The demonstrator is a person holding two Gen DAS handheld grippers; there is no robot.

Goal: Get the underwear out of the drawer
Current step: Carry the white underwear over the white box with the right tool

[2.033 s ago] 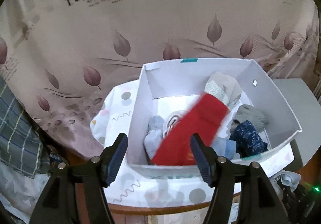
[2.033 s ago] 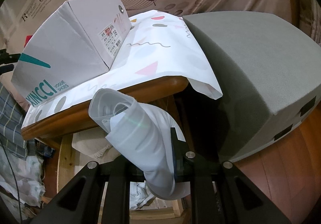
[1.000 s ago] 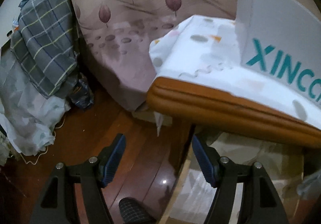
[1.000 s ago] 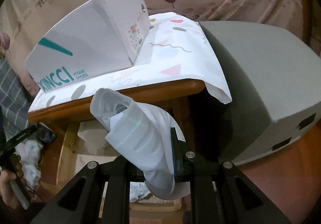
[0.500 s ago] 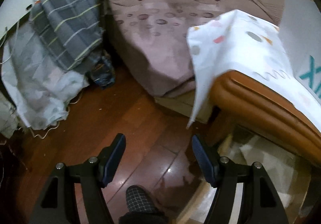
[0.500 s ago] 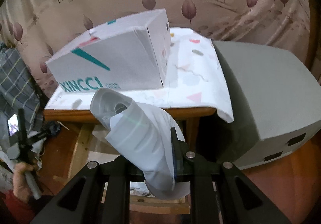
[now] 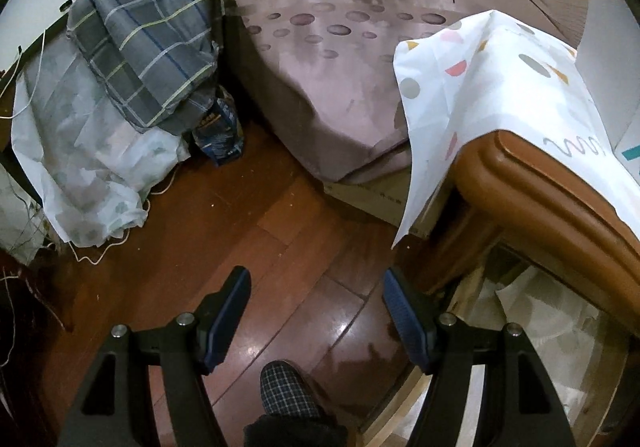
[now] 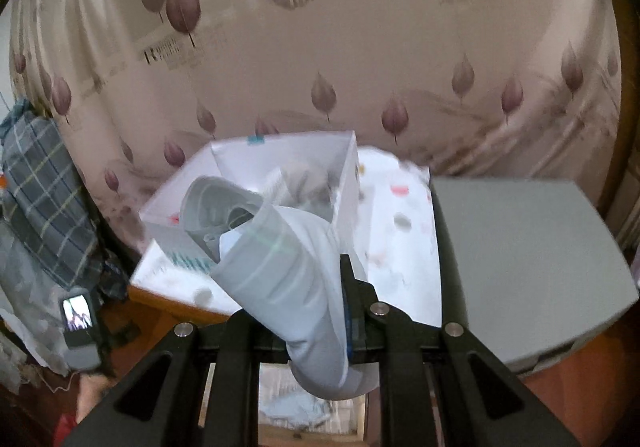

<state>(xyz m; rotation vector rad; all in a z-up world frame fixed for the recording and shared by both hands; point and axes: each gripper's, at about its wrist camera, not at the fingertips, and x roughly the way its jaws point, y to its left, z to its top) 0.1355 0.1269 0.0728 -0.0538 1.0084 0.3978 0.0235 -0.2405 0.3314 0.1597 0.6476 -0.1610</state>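
Observation:
My right gripper (image 8: pixel 316 299) is shut on a pale grey-white piece of underwear (image 8: pixel 276 267), which curls up in front of the camera. Behind it the open white box (image 8: pixel 344 175) that serves as the drawer sits on the cloth-covered wooden table (image 8: pixel 400 247), with more clothes blurred inside. My left gripper (image 7: pixel 316 307) is open and empty, held low over the wooden floor (image 7: pixel 248 247) left of the table's corner (image 7: pixel 520 167). Only a sliver of the box (image 7: pixel 612 59) shows in the left wrist view.
A bed with a leaf-patterned cover (image 7: pixel 340 47) stands behind the table. A checked cloth (image 7: pixel 148 23) and white sheeting (image 7: pixel 80 167) are piled at the left. A grey block (image 8: pixel 520 259) stands right of the table. A slippered foot (image 7: pixel 288 391) is below the left gripper.
The left gripper has swung down and left, away from the box to the floor, staying open. The right gripper, still holding the underwear, has risen and now looks down into the box.

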